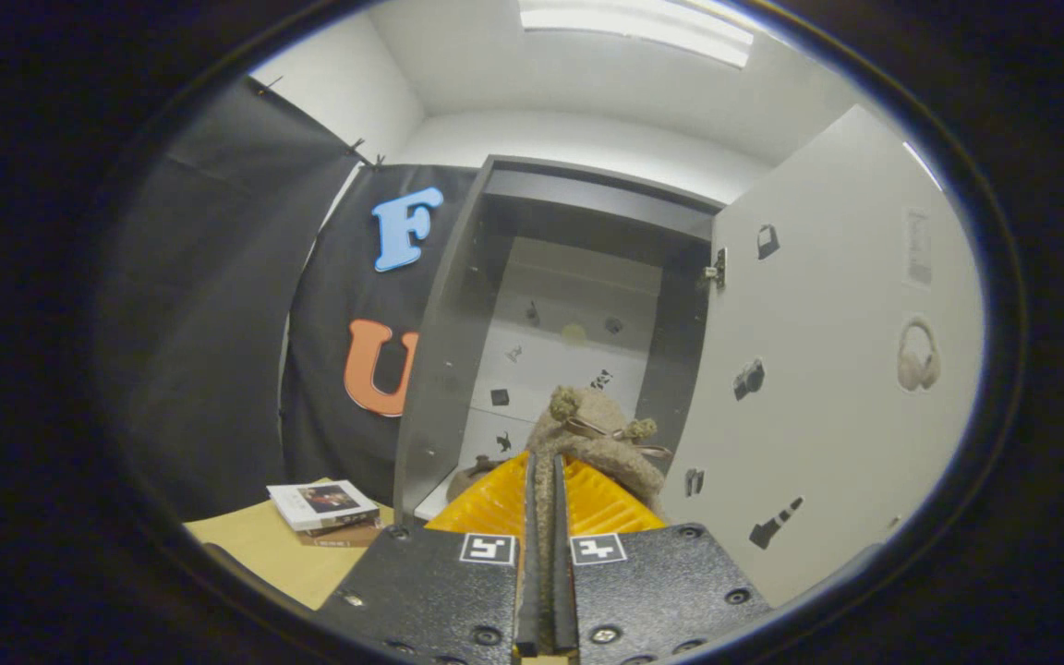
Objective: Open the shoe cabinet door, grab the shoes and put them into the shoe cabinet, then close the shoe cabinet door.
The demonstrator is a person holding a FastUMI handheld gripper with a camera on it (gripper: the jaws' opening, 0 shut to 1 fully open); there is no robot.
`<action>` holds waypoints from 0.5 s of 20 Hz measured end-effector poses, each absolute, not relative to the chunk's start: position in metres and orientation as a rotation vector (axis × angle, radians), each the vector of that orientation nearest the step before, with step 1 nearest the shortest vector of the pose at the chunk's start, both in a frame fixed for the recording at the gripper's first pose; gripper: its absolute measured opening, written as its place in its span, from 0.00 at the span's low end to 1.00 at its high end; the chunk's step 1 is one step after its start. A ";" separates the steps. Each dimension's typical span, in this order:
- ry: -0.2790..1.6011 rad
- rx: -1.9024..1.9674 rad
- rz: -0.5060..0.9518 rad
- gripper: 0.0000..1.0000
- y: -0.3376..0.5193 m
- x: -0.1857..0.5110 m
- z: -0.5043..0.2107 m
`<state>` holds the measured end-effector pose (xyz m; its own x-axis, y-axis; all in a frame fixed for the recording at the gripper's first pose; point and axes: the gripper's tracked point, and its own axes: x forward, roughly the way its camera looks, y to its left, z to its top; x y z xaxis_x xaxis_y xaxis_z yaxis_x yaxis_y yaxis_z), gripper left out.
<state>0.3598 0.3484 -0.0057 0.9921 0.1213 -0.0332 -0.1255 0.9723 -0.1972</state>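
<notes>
The shoe cabinet point(578, 277) stands open at the centre of the frame, its upper interior free. The door point(828, 369) swings out on the right and walls off that side. A fuzzy shoe point(601, 443), clamped between the gripper point(546, 480) fingers, fills the lower opening. A second shoe point(472, 476) lies lower left inside. Books point(324, 506) sit lower left on the table point(264, 554).

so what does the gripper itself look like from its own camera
The gripper has two black, rough-textured body plates fastened with round screws, each bearing a small square black-and-white marker near its front edge. Two ribbed, wedge-shaped fingers extend forward from the plates, nearly closed together. No cables are visible.
</notes>
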 end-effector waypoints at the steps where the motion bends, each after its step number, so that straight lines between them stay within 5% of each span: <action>1: 0.024 -0.211 0.117 0.09 0.347 0.377 -0.005; 10: 0.041 -0.231 0.042 0.09 0.327 0.527 -0.013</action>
<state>0.5273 0.3274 -0.0132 0.9983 0.0367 -0.0450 -0.0460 0.9727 -0.2276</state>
